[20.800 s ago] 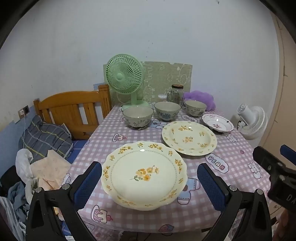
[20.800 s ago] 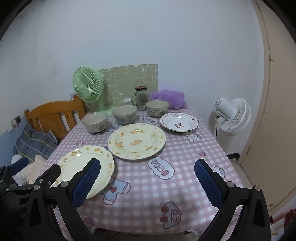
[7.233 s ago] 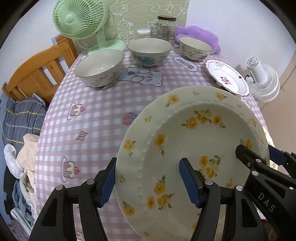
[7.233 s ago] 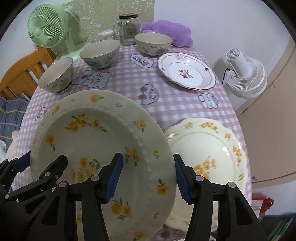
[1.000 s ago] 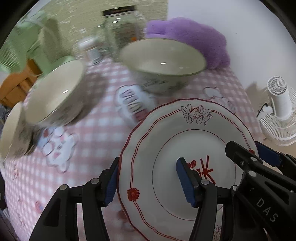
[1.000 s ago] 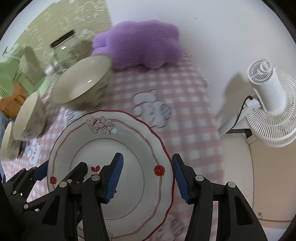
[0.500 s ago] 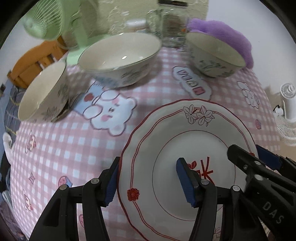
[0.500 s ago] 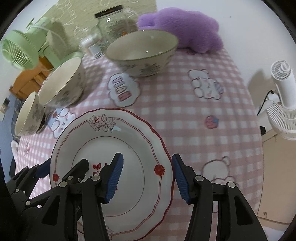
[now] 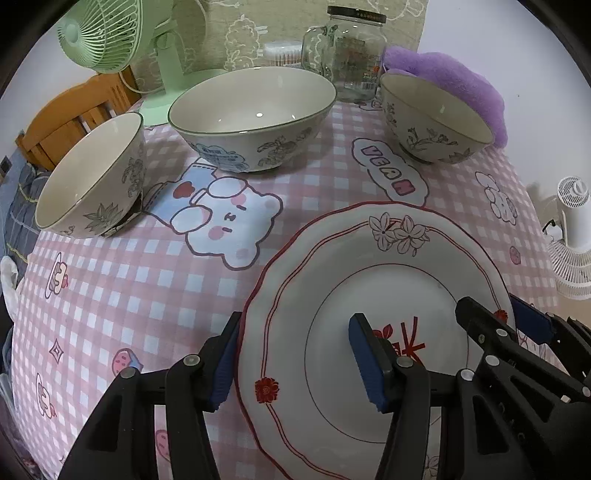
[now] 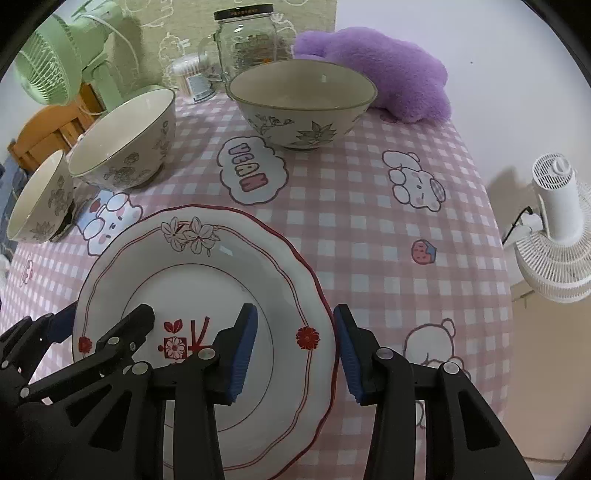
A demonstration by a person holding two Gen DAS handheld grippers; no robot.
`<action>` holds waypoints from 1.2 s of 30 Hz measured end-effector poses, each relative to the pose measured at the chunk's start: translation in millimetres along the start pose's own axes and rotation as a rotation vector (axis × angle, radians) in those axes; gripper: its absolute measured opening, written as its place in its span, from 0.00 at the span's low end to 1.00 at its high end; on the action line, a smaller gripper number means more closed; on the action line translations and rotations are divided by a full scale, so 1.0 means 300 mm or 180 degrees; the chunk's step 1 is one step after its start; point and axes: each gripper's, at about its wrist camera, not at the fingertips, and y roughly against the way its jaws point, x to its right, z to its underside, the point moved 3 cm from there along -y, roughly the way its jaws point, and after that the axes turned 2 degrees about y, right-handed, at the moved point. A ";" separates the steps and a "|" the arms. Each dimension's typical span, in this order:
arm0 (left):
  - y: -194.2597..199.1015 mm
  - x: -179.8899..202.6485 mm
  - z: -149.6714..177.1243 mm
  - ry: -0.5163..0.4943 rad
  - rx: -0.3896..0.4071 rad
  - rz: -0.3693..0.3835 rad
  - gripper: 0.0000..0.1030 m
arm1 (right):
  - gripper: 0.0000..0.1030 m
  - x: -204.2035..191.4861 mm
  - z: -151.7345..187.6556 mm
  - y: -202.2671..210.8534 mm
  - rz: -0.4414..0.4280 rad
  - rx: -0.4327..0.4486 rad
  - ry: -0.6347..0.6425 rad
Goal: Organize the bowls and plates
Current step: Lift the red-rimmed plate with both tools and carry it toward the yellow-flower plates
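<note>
White scalloped ceramic plate with red rim line (image 9: 391,280) is rigid, glazed-slick and chippable; left gripper (image 9: 299,360) and right gripper (image 10: 293,341) jaws pinch opposite rims, best hold.

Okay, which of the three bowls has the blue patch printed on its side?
The middle bowl, widest of the three, standing in front of the green fan; the other two show only grey flower drawings.

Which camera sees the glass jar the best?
The right wrist view: the glass jar shows whole there, from its black lid down, and only its base hides behind a bowl. The left wrist view shows the jar too, but nearer the top edge, with its lid close to the frame's rim.
</note>
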 end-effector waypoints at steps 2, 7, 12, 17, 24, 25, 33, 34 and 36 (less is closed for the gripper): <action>0.019 0.002 0.000 -0.0042 0.0028 0.0014 0.55 | 0.45 0.000 0.005 0.015 0.0029 0.0011 -0.0017; 0.101 -0.019 0.009 -0.0148 0.0112 0.0107 0.55 | 0.45 -0.014 0.018 0.097 0.0130 0.0122 -0.0111; 0.206 -0.033 0.025 -0.0307 0.0224 0.0214 0.55 | 0.45 -0.038 0.046 0.210 0.0259 0.0232 -0.0239; 0.303 -0.039 0.056 -0.0472 0.0315 0.0339 0.55 | 0.45 -0.060 0.100 0.331 0.0384 0.0335 -0.0416; 0.400 -0.041 0.130 -0.0684 0.0351 0.0486 0.55 | 0.45 -0.065 0.205 0.454 0.0511 0.0387 -0.0644; 0.410 -0.038 0.143 -0.0702 0.0351 0.0496 0.55 | 0.45 -0.062 0.223 0.469 0.0527 0.0387 -0.0673; 0.470 0.026 0.262 -0.0824 0.0313 0.0553 0.55 | 0.45 -0.016 0.350 0.545 0.0587 0.0376 -0.0772; 0.474 0.039 0.277 -0.0834 0.0316 0.0555 0.55 | 0.45 -0.006 0.366 0.548 0.0585 0.0366 -0.0776; 0.479 0.062 0.300 -0.0846 0.0309 0.0541 0.55 | 0.45 0.017 0.399 0.553 0.0569 0.0343 -0.0786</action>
